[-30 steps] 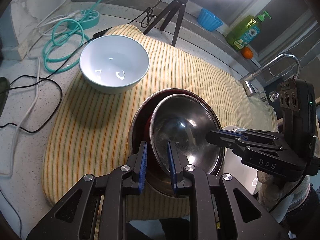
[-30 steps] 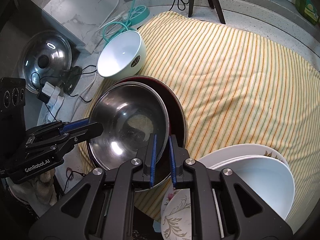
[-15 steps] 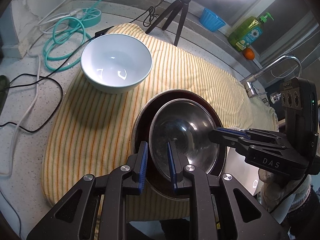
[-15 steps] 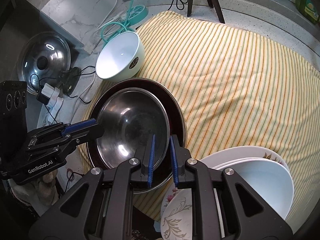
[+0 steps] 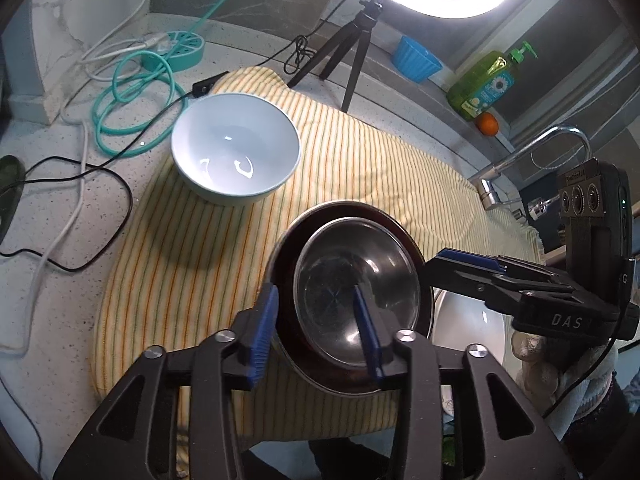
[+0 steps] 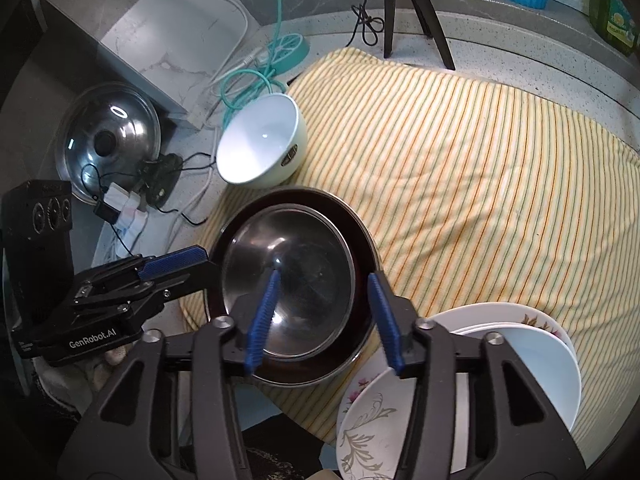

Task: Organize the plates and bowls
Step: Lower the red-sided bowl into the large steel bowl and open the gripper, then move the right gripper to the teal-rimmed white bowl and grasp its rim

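Observation:
A steel bowl (image 5: 356,292) (image 6: 296,276) sits nested inside a larger dark bowl (image 5: 344,210) (image 6: 320,196) on the striped cloth (image 5: 360,160). My left gripper (image 5: 314,296) (image 6: 188,262) is opening. One pad stands outside the dark bowl's near rim and the other inside the steel bowl, neither pressing. My right gripper (image 6: 325,280) (image 5: 452,268) is opening too and straddles both rims on the opposite side, clear of them. A white bowl (image 5: 236,156) (image 6: 256,148) stands apart, further back on the cloth. White plates (image 6: 520,344) and a floral plate (image 6: 372,412) are stacked by the right gripper.
A tripod (image 5: 348,52) with a ring light stands behind the cloth, near a blue cup (image 5: 416,60), a green soap bottle (image 5: 484,84) and an orange (image 5: 489,124). A faucet (image 5: 532,152) is at the right. Teal hose (image 5: 132,108), cables and a glass lid (image 6: 108,144) lie at the left.
Both grippers were shut on the steel bowl's rim and have let go, jaws spreading. The steel bowl has sunk from a tilt to rest level inside the dark bowl.

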Motion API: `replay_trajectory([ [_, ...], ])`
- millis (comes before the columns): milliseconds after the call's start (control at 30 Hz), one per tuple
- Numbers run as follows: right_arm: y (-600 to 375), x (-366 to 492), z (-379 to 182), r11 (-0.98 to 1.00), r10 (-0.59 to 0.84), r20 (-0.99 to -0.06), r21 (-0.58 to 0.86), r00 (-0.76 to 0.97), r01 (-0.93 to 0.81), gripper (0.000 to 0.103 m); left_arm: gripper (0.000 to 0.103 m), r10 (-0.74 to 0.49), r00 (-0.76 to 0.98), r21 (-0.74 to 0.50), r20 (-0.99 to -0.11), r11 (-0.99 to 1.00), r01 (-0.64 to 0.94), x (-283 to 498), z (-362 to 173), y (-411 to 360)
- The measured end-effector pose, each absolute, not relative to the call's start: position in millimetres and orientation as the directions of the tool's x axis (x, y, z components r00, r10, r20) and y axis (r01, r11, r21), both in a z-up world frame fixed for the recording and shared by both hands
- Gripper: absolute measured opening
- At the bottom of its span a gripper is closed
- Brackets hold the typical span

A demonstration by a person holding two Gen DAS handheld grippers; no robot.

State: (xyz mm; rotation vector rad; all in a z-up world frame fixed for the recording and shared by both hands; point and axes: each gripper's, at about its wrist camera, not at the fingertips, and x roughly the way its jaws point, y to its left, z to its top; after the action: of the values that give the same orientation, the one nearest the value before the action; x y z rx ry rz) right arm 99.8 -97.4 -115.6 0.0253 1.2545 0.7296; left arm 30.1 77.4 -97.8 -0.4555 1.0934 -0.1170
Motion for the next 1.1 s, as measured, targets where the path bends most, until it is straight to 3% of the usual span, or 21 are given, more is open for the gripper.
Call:
replay_trajectory([
  [33,-98,101,-113,0.776,0.519,-0.846,0.407,0.123,-0.482,0.061,0.059,-0.304,0.470,-0.409,-0.829,0.902,-0.138,30,-96,80],
  [67,-99,102,-110,0.775,0.529,-0.839,0.416,0.129,-0.476,0.064,0.065,-0.294,0.482,-0.408,-0.826,0.901,-0.150,29,-93,83],
  [167,-101,106,-104,0.772,0.552,-0.821,0.438,0.143,-0.461,0.070,0.065,-0.278,0.505,-0.410,-0.817,0.896,-0.169,28,-88,95],
  [533,-90,132,-90,0.772,0.591,-0.787,0.489,0.176,-0.407,0.070,0.065,-0.231,0.560,-0.431,-0.796,0.865,-0.255,41,-88,147],
  [800,-58,153,-110,0.763,0.610,-0.781,0.532,0.136,-0.367,0.070,0.060,-0.269,0.564,-0.501,-0.780,0.809,-0.307,64,-107,185],
  [933,-42,166,-124,0.769,0.602,-0.790,0.535,0.114,-0.350,0.070,0.052,-0.289,0.555,-0.522,-0.780,0.791,-0.321,75,-118,196],
  [1100,-28,182,-137,0.778,0.585,-0.806,0.527,0.092,-0.342,0.057,0.045,-0.308,0.540,-0.533,-0.783,0.780,-0.328,87,-130,201],
])
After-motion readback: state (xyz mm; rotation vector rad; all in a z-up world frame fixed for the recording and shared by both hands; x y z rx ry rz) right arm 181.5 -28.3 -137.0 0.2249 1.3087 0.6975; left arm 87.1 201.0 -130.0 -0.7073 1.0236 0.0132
